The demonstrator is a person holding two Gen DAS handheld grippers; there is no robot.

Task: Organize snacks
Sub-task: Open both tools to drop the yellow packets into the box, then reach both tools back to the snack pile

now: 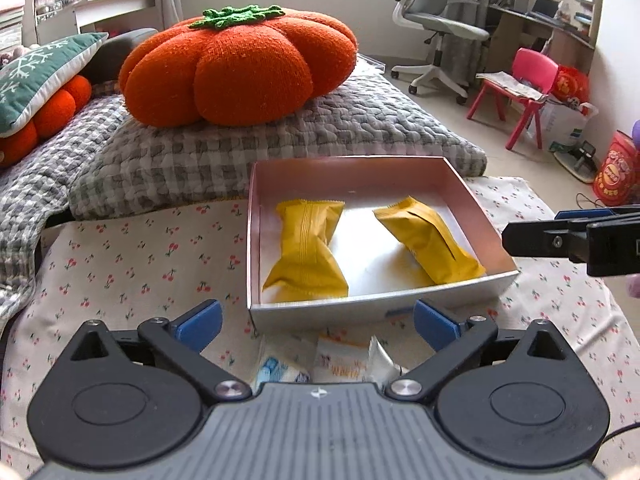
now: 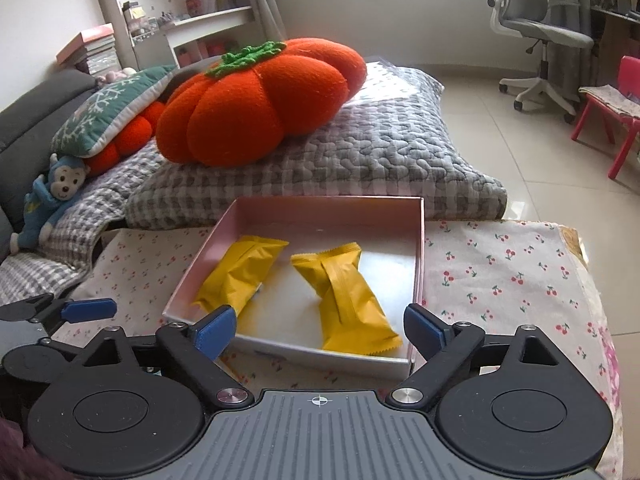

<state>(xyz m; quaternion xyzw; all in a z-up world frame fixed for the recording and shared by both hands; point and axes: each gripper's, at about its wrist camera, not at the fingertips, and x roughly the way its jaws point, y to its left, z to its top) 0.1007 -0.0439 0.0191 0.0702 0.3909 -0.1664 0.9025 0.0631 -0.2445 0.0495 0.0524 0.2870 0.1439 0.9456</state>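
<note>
While both grippers hang over the cherry-print cloth (image 1: 132, 264) that covers the worktop, neither one holds anything: the left gripper (image 1: 318, 320) has its blue pads spread wide, with only the near wall of the box and some cloth showing between them, and the right gripper (image 2: 320, 330) is likewise spread, its pads standing either side of the box's near edge without touching it. In the left wrist view the shallow open box (image 1: 362, 306), pinkish on its inner walls, sits at about 1 o'clock from the gripper, and two yellow snack packets lie inside it, apart from each other: the left yellow packet (image 1: 306, 252) runs nearly straight away from the camera, and the right yellow packet (image 1: 430, 242) lies slanted toward the box's 4 o'clock corner. Just under the left gripper, at 6 o'clock from the box and outside it, a few white snack packets (image 1: 340, 358) with blue and orange print lie on the cloth, partly hidden by the gripper body. The right gripper's black arm enters this view at 3 o'clock, beside the box. Beyond the box at 12 o'clock a grey quilted cushion (image 1: 360, 128) carries an orange pumpkin pillow (image 1: 240, 64). In the right wrist view a green snowflake cushion (image 2: 108, 120) and a blue monkey toy (image 2: 48, 200) lie at 10 o'clock, and an office chair (image 2: 548, 36) stands on the tiled floor at 2 o'clock.
</note>
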